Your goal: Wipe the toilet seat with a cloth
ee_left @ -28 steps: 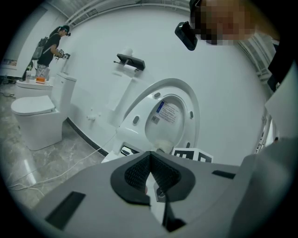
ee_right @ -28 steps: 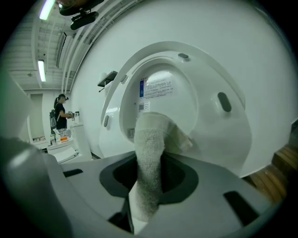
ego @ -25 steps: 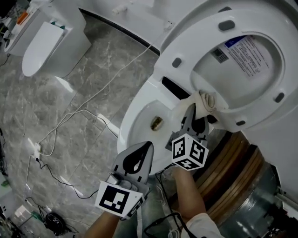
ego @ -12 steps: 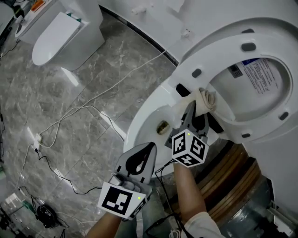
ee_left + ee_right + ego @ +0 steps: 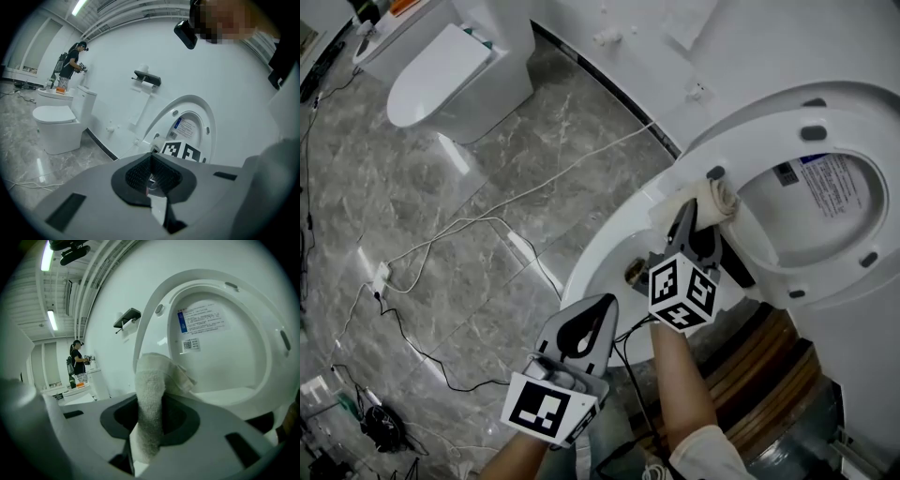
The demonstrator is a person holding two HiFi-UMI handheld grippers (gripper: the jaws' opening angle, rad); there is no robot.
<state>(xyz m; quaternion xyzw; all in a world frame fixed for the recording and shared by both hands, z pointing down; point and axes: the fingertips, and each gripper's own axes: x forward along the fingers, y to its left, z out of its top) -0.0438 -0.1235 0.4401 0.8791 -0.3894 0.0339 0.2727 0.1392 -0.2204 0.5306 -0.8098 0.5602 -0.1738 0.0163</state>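
The toilet's white seat ring [image 5: 755,148] stands raised, its underside with grey bumpers facing me. My right gripper [image 5: 697,212] is shut on a cream cloth [image 5: 713,199] and holds it against the ring's left rim, just below a bumper [image 5: 713,172]. In the right gripper view the cloth [image 5: 152,399] sticks up between the jaws in front of the seat [image 5: 154,319]. My left gripper [image 5: 602,306] hangs lower left, beside the bowl rim [image 5: 598,255], shut and holding nothing. In the left gripper view its jaws meet [image 5: 151,176], with the seat [image 5: 161,117] beyond.
A second toilet [image 5: 459,70] stands at the far left on the marble floor. White and black cables [image 5: 487,225] and a power strip [image 5: 380,275] lie across the floor. A wooden and metal frame [image 5: 769,375] sits under the bowl. A person [image 5: 72,58] works in the background.
The right gripper has slid the cloth along the seat ring's rim, up to the bumper. The left gripper has drifted the same way, still shut.
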